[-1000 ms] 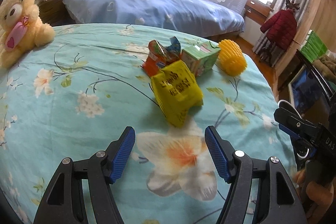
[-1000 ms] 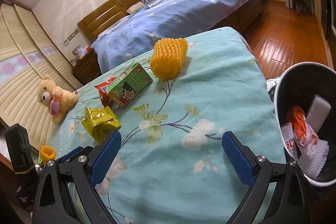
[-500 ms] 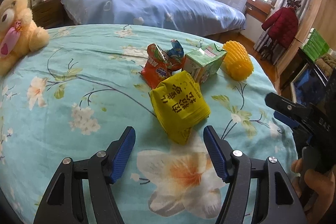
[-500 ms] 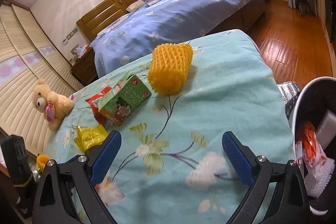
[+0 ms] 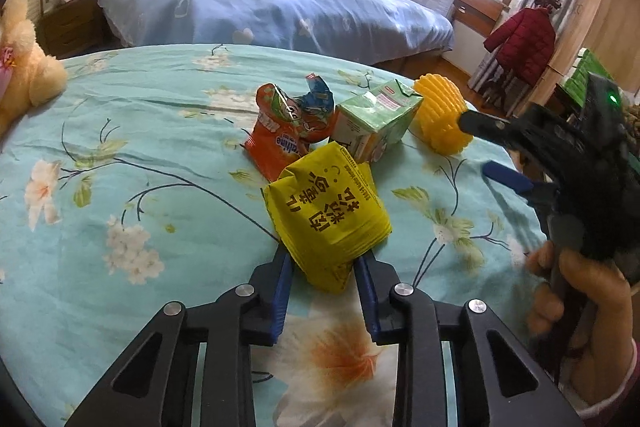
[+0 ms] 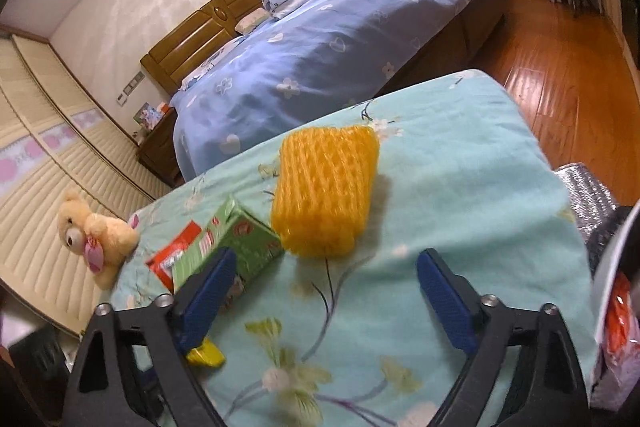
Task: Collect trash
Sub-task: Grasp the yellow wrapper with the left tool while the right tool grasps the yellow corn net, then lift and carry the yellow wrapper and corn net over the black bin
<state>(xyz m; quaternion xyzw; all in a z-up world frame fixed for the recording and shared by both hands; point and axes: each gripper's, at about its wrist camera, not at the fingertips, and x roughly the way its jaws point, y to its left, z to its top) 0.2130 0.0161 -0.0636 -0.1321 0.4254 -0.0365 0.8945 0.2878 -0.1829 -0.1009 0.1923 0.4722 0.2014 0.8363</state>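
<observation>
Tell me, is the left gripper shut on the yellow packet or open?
Shut: the left gripper has both blue pads pressed against the yellow packet.

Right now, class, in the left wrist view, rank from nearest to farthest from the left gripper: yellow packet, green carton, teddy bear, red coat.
1. Yellow packet: between the left gripper fingers.
2. Green carton: just behind, slightly right.
3. Teddy bear: far left edge.
4. Red coat: across the room, right.

Large black Chinese characters, printed upside down to the left wrist camera, are seen on the yellow packet [image 5: 328, 215]; 冷 and 菜 can be made out, the rest only uncertainly. Fine print along its top edge is too small to be read. Partial white lettering "...ine" is seen on the orange snack bag [image 5: 284, 135]. Panels on the green carton [image 5: 374, 123] are illegible.
</observation>
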